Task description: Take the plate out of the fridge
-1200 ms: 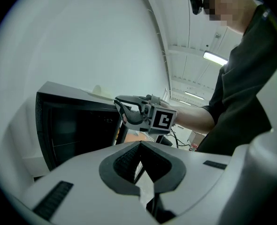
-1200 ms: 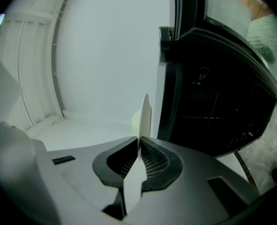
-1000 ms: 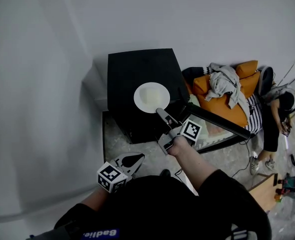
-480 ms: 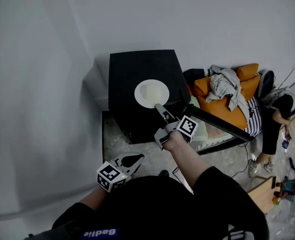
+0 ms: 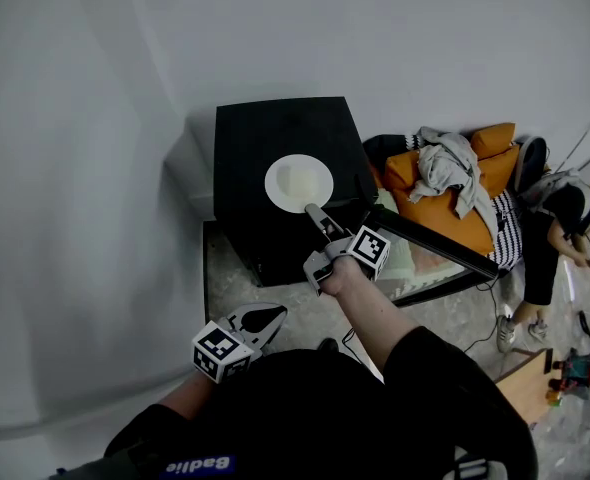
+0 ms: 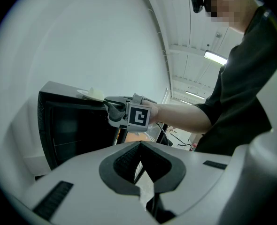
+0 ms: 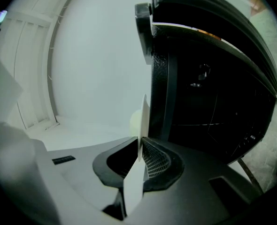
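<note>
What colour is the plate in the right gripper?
Plain white; the plate shows best in the head view.

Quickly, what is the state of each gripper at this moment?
Left gripper: closed, holding nothing.
Right gripper: closed on the rim of the plate.

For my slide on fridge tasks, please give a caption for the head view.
Right tool grips a white plate by its rim over the black fridge; left tool hangs shut.

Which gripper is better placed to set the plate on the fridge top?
Right. The right gripper is shut on the plate at its rim, over the fridge; the left gripper hangs back by the body, empty.
</note>
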{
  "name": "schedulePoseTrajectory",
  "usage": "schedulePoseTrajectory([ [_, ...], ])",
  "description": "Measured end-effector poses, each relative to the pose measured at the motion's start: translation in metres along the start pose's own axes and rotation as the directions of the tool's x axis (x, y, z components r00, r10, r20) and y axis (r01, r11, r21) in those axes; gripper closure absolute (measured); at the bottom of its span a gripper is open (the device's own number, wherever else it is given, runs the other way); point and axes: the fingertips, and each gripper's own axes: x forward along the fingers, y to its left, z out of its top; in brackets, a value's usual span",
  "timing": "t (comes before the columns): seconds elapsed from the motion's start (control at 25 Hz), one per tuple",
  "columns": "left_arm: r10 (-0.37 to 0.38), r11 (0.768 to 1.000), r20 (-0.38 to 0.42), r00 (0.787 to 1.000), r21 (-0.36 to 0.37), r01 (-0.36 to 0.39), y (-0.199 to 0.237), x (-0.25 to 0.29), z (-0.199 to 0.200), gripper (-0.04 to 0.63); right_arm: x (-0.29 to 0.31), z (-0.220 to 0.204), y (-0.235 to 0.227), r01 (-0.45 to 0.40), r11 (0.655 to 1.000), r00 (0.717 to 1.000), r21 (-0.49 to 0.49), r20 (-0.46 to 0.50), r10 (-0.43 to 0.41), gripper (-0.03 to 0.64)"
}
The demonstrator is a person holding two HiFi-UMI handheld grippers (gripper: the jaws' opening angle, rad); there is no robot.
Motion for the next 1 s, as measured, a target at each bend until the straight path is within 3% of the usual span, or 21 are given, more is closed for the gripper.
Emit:
schedulePoseTrajectory([
  [0.16,0.001,1.0,-0.003,1.0,0.007,-0.001,-0.003,0.001,-0.002,0.598,-0.002,0.0,0.002,-0.021,1.0,1.0,-0.017,0.003,0.021,0.589],
  [0.52,-0.008,1.0,-0.008,1.0,0.02,0.008,-0.007,0.005,0.0,0.598,-0.011,0.0,0.006,-0.062,0.998,0.998,-0.034,-0.022,0.061,0.499],
  [0.72,-0.015,0.999,-0.008,1.0,0.034,0.015,-0.012,0.009,0.001,0.598,-0.035,-0.011,0.0,-0.067,0.997,0.997,-0.027,-0.046,0.066,0.495],
  [0.88,-0.025,0.999,-0.009,1.0,0.04,0.025,-0.011,0.013,0.004,0.598,-0.053,-0.02,-0.004,-0.059,0.987,0.993,-0.147,-0.106,0.043,0.496],
  [1.0,-0.031,0.998,-0.008,0.999,0.046,0.031,-0.013,0.015,0.005,0.598,-0.069,-0.026,-0.008,-0.046,0.957,0.989,-0.287,-0.147,0.004,0.497],
])
